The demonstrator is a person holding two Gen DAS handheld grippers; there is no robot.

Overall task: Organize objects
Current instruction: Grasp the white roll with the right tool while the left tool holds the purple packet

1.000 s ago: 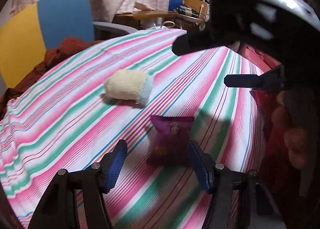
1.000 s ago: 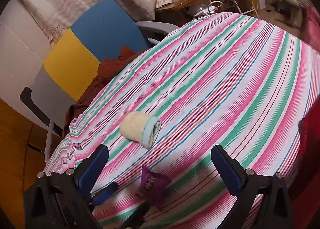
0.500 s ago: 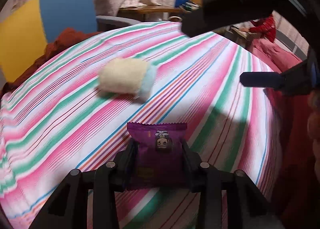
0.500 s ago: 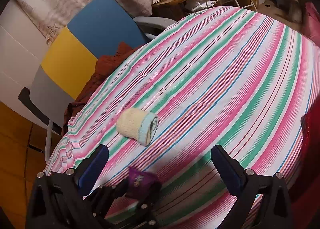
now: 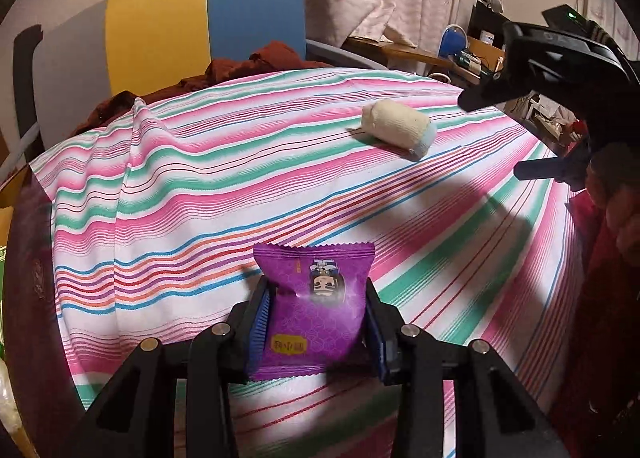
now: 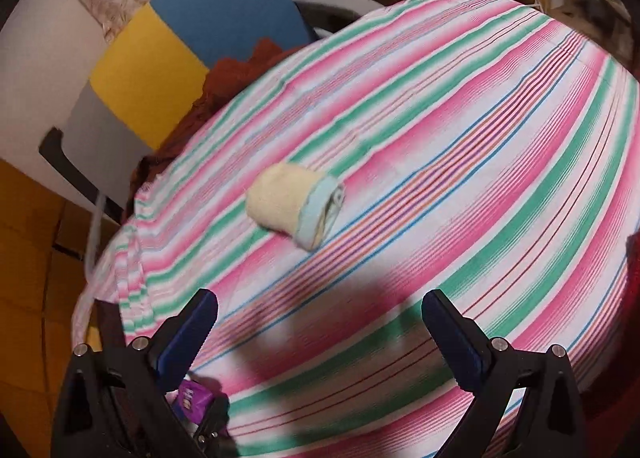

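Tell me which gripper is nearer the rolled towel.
Right. The right gripper, open, hangs just short of the towel. The left gripper sits farther back, shut on the purple packet.

I see a purple snack packet (image 5: pixel 316 310) with a little cartoon face on it, standing upright and squeezed between my left gripper's (image 5: pixel 316 322) blue pads. Well apart from it, a rolled cream towel (image 6: pixel 294 204) with a light blue edge lies on its side on the striped cloth (image 5: pixel 200 194).

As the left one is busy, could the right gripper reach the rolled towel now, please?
Probably yes: the right gripper is open, and only bare striped tablecloth lies between it and the rolled towel.
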